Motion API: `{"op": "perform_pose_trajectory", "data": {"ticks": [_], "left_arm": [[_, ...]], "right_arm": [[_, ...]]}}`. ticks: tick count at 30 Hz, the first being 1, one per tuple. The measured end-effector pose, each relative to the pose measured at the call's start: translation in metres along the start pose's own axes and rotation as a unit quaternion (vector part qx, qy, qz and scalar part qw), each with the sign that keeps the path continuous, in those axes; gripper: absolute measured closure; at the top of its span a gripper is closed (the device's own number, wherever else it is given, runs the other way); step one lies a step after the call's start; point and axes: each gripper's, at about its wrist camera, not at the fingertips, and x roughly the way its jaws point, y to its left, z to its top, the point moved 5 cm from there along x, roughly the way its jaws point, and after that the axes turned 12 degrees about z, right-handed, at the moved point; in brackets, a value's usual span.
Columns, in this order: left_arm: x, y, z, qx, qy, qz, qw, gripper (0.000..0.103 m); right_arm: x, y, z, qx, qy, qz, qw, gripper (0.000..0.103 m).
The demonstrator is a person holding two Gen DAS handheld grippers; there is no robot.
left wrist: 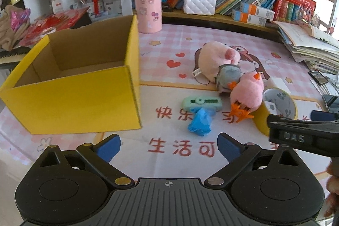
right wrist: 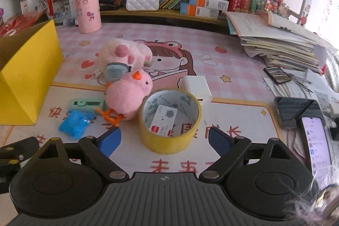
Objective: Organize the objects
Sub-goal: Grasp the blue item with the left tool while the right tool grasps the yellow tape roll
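left tongs (left wrist: 169,146) wide open, empty | right tongs (right wrist: 164,139) wide open, empty, tape roll (right wrist: 169,120) just ahead | yellow box (left wrist: 84,82) left of frame, empty

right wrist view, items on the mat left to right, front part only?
yellow box → blue crumpled bag → pink chick plush → yellow tape roll → black phone
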Motion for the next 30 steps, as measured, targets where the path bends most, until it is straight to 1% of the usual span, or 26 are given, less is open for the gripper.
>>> {"op": "perform_pose_trajectory", "data": {"ticks": [4, 10, 12, 14, 16, 17, 18, 20, 22, 25, 28, 29, 30], "left_arm": [[0.002, -0.012, 0.003, 0.006, 0.000, 0.003, 1.0000, 0.008], [0.009, -0.024, 0.003, 0.012, 0.015, 0.013, 0.9997, 0.018], [0.012, -0.027, 0.004, 0.011, 0.021, 0.016, 0.9996, 0.024], [0.016, -0.030, 0.005, 0.009, 0.025, 0.017, 0.9995, 0.026], [0.020, -0.034, 0.007, 0.010, 0.029, 0.017, 0.9994, 0.031], [0.023, -0.036, 0.007, 0.011, 0.031, 0.016, 0.9993, 0.037], [0.026, -0.039, 0.008, 0.012, 0.034, 0.015, 0.9992, 0.043], [0.032, -0.044, 0.009, 0.014, 0.039, 0.009, 0.9991, 0.049], [0.039, -0.051, 0.011, 0.020, 0.041, 0.007, 0.9989, 0.050], [0.051, -0.060, 0.015, 0.030, 0.042, 0.011, 0.9986, 0.051], [0.062, -0.067, 0.018, 0.042, 0.040, 0.017, 0.9982, 0.051], [0.066, -0.069, 0.018, 0.046, 0.040, 0.018, 0.9980, 0.054], [0.069, -0.071, 0.018, 0.050, 0.043, 0.018, 0.9977, 0.061]], "right_arm": [[0.019, -0.011, 0.006, -0.009, 0.010, 0.009, 1.000, 0.013], [0.045, -0.020, 0.013, -0.022, 0.023, 0.025, 0.999, 0.015], [0.052, -0.021, 0.014, -0.027, 0.028, 0.030, 0.999, 0.017], [0.057, -0.022, 0.015, -0.030, 0.031, 0.037, 0.998, 0.018], [0.059, -0.024, 0.017, -0.034, 0.030, 0.046, 0.998, 0.019], [0.059, -0.025, 0.017, -0.037, 0.031, 0.051, 0.998, 0.019], [0.058, -0.027, 0.018, -0.034, 0.032, 0.055, 0.997, 0.019], [0.053, -0.034, 0.020, -0.016, 0.029, 0.067, 0.997, 0.019], [0.043, -0.039, 0.024, -0.006, 0.018, 0.078, 0.997, 0.019], [0.026, -0.045, 0.029, -0.016, -0.010, 0.078, 0.997, 0.019], [0.012, -0.051, 0.033, -0.024, -0.028, 0.080, 0.996, 0.019], [0.008, -0.052, 0.033, -0.028, -0.032, 0.080, 0.996, 0.019], [0.005, -0.053, 0.034, -0.031, -0.036, 0.079, 0.996, 0.019]]}}
